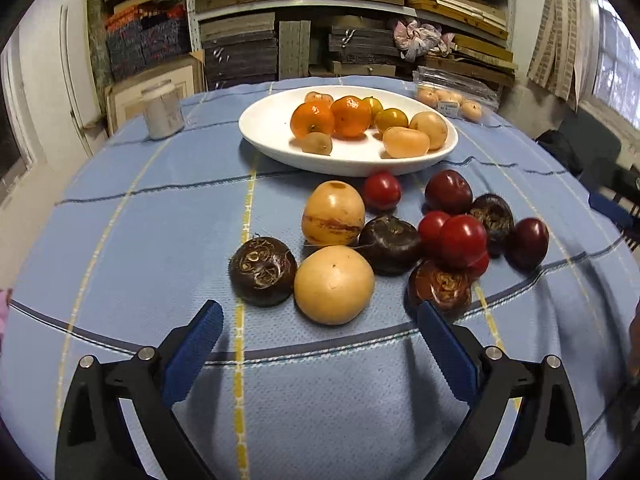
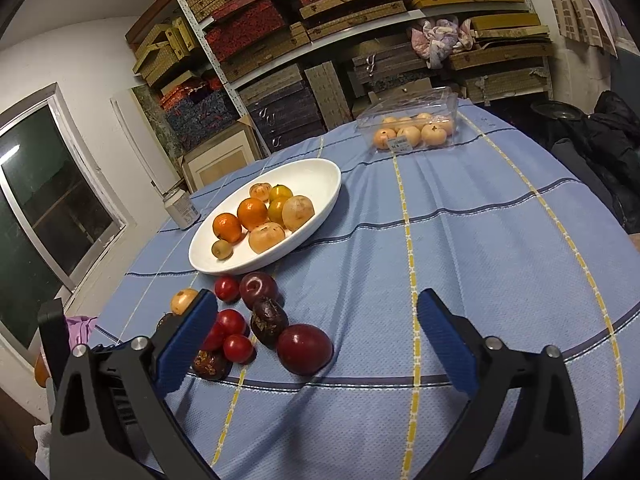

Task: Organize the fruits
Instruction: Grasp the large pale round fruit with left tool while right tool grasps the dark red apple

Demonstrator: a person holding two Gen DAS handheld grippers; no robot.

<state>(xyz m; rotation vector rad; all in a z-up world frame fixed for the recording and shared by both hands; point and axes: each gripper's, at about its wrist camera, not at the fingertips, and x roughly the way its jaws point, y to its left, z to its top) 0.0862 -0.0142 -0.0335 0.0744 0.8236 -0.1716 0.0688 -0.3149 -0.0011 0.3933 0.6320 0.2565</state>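
Observation:
A white oval bowl (image 1: pixel 272 136) (image 2: pixel 320 176) on the blue cloth holds oranges (image 1: pixel 312 120), yellow-green citrus and pale tan fruits (image 1: pixel 406 142). In front of it lie loose fruits: two tan round ones (image 1: pixel 334 284), dark brown water chestnuts (image 1: pixel 262 272), red tomatoes (image 1: pixel 462 240) and dark red plums (image 2: pixel 304 348). My left gripper (image 1: pixel 320 314) is open and empty, its fingers either side of the nearest tan fruit, just short of it. My right gripper (image 2: pixel 314 308) is open and empty above the cloth, right of the loose pile.
A clear plastic box of tan fruits (image 2: pixel 412 128) (image 1: pixel 452 100) stands at the table's far side. A white jar (image 1: pixel 162 110) (image 2: pixel 182 208) stands left of the bowl. Shelves of stacked boxes (image 2: pixel 320 40) rise behind the table. Dark bags (image 2: pixel 600 140) lie at right.

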